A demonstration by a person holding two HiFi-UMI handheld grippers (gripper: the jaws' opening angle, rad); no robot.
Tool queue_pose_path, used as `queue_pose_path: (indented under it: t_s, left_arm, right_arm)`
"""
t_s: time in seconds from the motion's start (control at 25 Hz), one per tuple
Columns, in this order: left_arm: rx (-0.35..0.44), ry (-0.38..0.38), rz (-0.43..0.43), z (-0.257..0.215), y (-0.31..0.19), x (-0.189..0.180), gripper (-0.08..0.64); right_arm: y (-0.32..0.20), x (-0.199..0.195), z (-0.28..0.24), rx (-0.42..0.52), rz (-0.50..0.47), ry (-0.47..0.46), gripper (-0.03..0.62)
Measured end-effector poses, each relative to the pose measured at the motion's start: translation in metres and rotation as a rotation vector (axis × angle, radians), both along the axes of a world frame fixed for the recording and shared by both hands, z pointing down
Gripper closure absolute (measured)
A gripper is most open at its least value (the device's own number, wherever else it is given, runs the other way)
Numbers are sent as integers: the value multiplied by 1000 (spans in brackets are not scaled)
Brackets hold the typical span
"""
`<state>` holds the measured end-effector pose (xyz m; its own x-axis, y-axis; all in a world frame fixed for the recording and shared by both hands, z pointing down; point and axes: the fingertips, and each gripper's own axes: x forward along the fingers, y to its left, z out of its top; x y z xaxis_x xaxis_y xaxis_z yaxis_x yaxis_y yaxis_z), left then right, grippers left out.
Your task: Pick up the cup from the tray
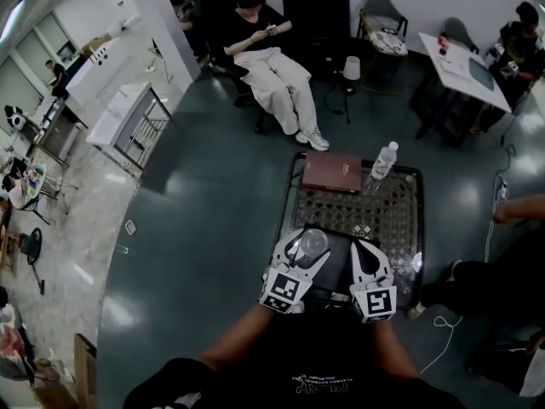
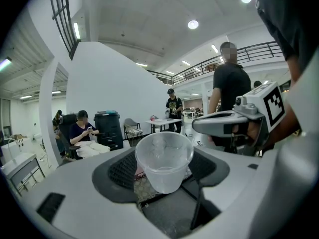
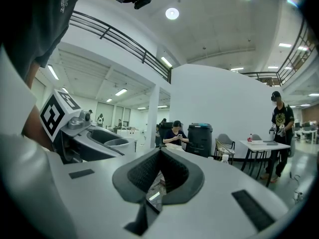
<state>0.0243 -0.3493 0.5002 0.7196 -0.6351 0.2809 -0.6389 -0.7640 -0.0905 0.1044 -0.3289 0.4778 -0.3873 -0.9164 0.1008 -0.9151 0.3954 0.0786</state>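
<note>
Cup (image 2: 163,158) comes first: it is a clear plastic one, sitting upright between the pads of the left gripper (image 1: 305,250), which is clamped across its lower wall. In the head view this pair hangs over the near edge of the table (image 1: 387,216), above a dark flat patch I take for the tray (image 1: 339,247). The right gripper (image 3: 158,176) is just beside it over that same near edge. Its jaws are pressed together with nothing between them, so it is spare for now.

I judge the grasp is made and the lift is the step in hand. To do it well I would raise the cup straight up from the table and keep the rim level. I would also hold the squeeze no harder than it is, since thin plastic like this probably buckles and pops out if pinched. The right gripper should keep away from the cup so it does not knock it. The book (image 1: 332,171) and the bottle (image 1: 384,160) sit at the far edge of the table, well apart from the cup (no obstacle to a vertical lift).

Some things I cannot settle. I can't tell whether the cup's base has cleared the tray or rests on it, because neither view shows the underside. Whether there is anything inside the cup is also hard to read through the clear wall. From above, the gripper bodies and my forearms cover the table's near rim and most of the tray.
</note>
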Motion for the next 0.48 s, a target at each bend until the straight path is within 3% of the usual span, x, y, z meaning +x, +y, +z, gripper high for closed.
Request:
queue_pose_path:
  t_s: [0.48]
  left_arm:
    - [-14, -1, -11, 6, -5, -2, 236]
  right_arm:
    - [-9, 0, -8, -6, 11, 19, 584]
